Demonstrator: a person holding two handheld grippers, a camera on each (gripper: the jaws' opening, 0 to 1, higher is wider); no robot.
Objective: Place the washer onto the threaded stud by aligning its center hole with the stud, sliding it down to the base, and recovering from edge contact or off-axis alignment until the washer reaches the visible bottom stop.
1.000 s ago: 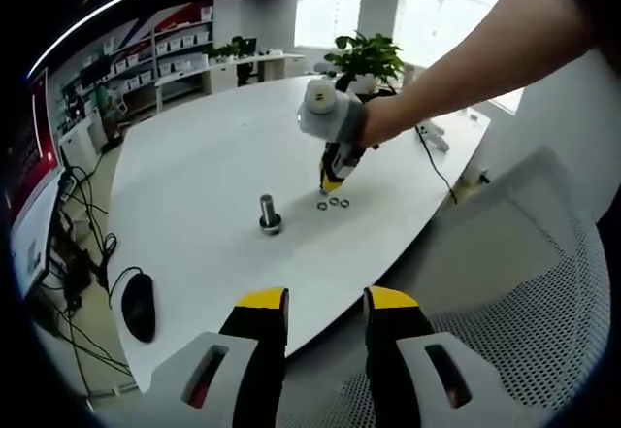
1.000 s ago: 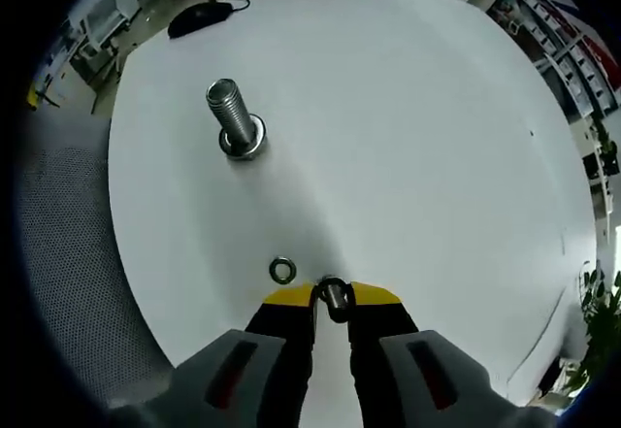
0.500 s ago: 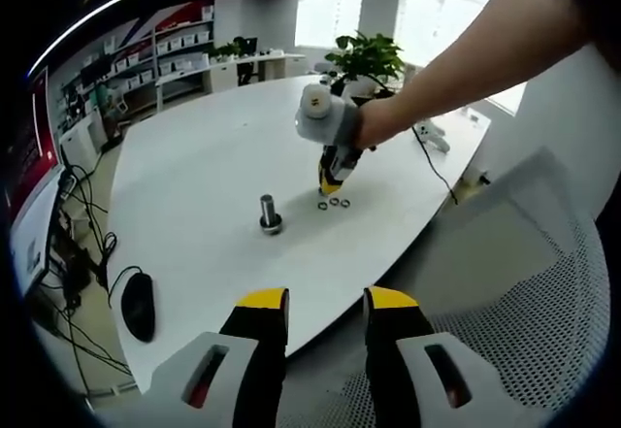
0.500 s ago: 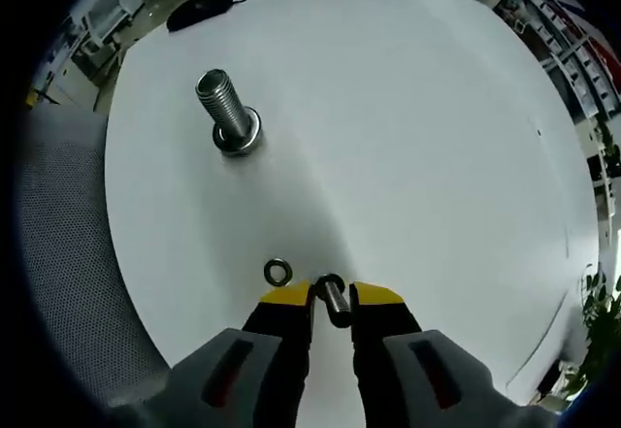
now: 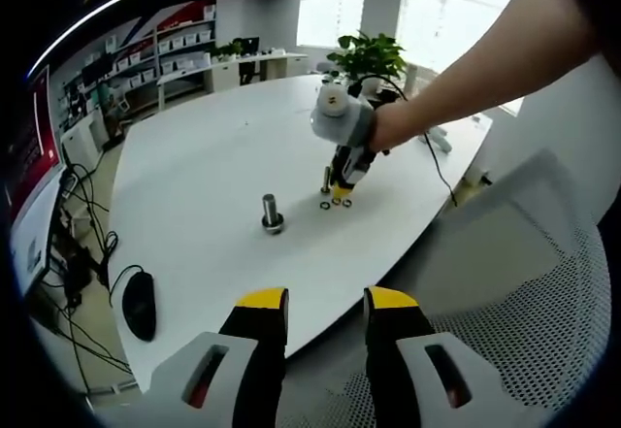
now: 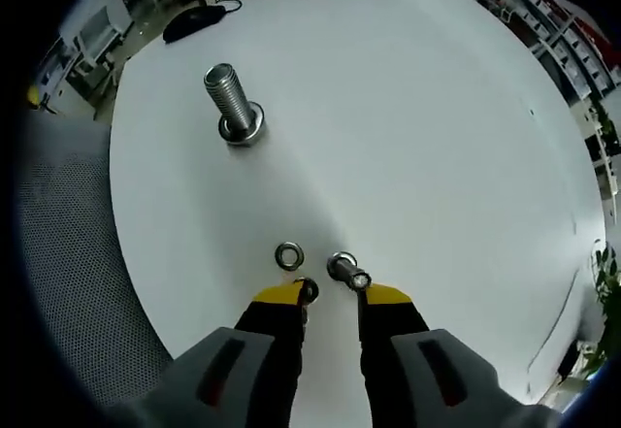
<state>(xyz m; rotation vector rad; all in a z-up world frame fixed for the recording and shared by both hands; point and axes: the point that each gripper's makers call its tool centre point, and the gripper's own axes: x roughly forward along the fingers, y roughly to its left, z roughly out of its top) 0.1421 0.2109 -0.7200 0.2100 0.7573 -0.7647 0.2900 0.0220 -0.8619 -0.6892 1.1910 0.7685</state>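
Right gripper parted over washers near table edge for pickup; stud stands apart; left gripper parted, empty, parked off-table.

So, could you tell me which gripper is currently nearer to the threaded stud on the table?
The right gripper. It reaches down to the white table by the loose washers, a little way from the threaded stud. The left gripper hangs back off the table's near edge.

A big white bench is holding a threaded stud standing up, some small washers lying flat well apart from it, and a black mouse sitting near its edge.
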